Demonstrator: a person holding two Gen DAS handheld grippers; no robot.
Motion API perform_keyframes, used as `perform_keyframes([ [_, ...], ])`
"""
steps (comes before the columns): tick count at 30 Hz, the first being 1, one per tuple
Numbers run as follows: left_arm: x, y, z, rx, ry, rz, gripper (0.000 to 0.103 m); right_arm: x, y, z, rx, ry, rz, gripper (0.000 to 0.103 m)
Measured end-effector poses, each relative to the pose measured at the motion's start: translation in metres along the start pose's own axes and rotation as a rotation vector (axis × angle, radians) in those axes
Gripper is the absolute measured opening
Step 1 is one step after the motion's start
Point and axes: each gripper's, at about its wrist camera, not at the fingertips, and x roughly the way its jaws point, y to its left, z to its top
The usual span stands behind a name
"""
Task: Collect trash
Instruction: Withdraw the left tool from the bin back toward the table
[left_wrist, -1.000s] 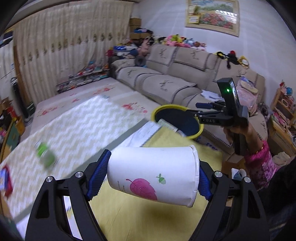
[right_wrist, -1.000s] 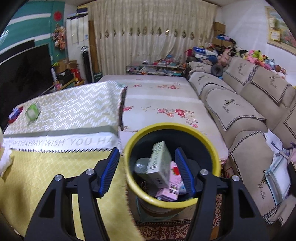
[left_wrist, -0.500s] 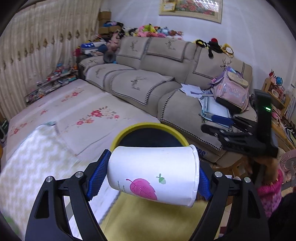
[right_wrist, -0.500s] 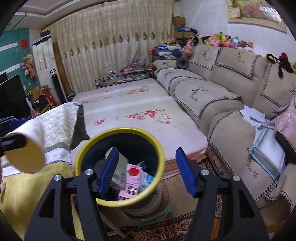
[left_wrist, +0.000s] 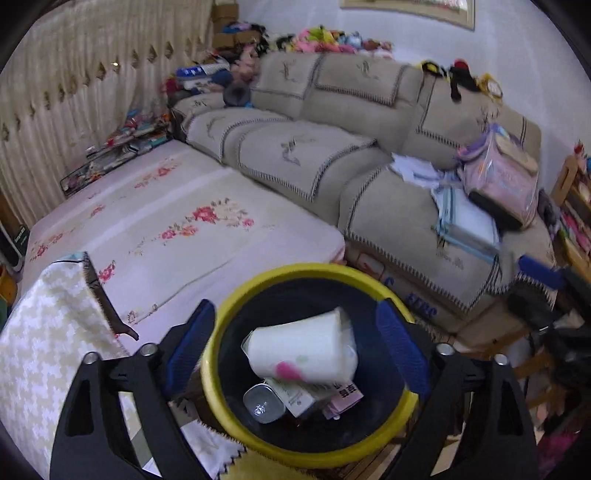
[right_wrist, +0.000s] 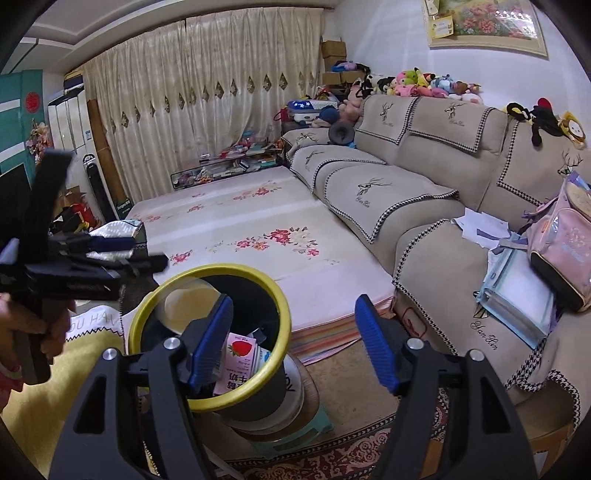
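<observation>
The white paper cup with a pink leaf (left_wrist: 303, 354) lies blurred on its side inside the black bin with the yellow rim (left_wrist: 314, 268), on top of cartons and a clear bottle (left_wrist: 264, 402). My left gripper (left_wrist: 295, 343) hovers over the bin mouth; its jaws are opening and the pads stand clear of the cup on both sides. In the right wrist view the cup shows as a pale blur (right_wrist: 184, 302) just inside the bin's rim (right_wrist: 284, 325). My right gripper (right_wrist: 291, 345) hangs over the bin's right edge; its jaws are opening and grip nothing.
A pink strawberry milk carton (right_wrist: 240, 349) lies in the bin, which stands on a small stool (right_wrist: 295, 435). A beige sofa (right_wrist: 406, 184) with a pink backpack (right_wrist: 561, 251) and papers runs along the right. Behind lies a floral mat (right_wrist: 258, 229), to the left a cloth-covered table (left_wrist: 44, 332).
My left gripper swung over the bin and let go of the paper cup, which dropped inside. My right gripper shifted right, off the bin's middle, and its jaws widened.
</observation>
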Motion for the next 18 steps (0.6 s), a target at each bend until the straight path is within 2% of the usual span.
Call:
perform_keyframes([
  [2,-0.027,0.003,-0.004,-0.005,-0.032,0.043,0.093,0.000,0.005,0.000,-0.007,-0.002,0.012,0.065],
  [4,-0.058,0.005,-0.010,-0.027,-0.067,0.052,0.093,0.000,0.009,0.000,-0.010,-0.003,0.024,0.065],
  [7,-0.119,0.013,-0.028,-0.090,-0.136,0.108,0.095,0.002,0.019,-0.001,-0.028,0.004,0.042,0.065],
  [10,-0.167,0.024,-0.055,-0.148,-0.181,0.151,0.097,0.004,0.035,-0.003,-0.055,0.014,0.071,0.066],
  [14,-0.227,0.043,-0.102,-0.241,-0.244,0.250,0.098,0.005,0.060,-0.006,-0.093,0.025,0.112,0.066],
  [18,-0.271,0.060,-0.148,-0.304,-0.269,0.368,0.098,0.004,0.094,-0.013,-0.133,0.038,0.165,0.066],
])
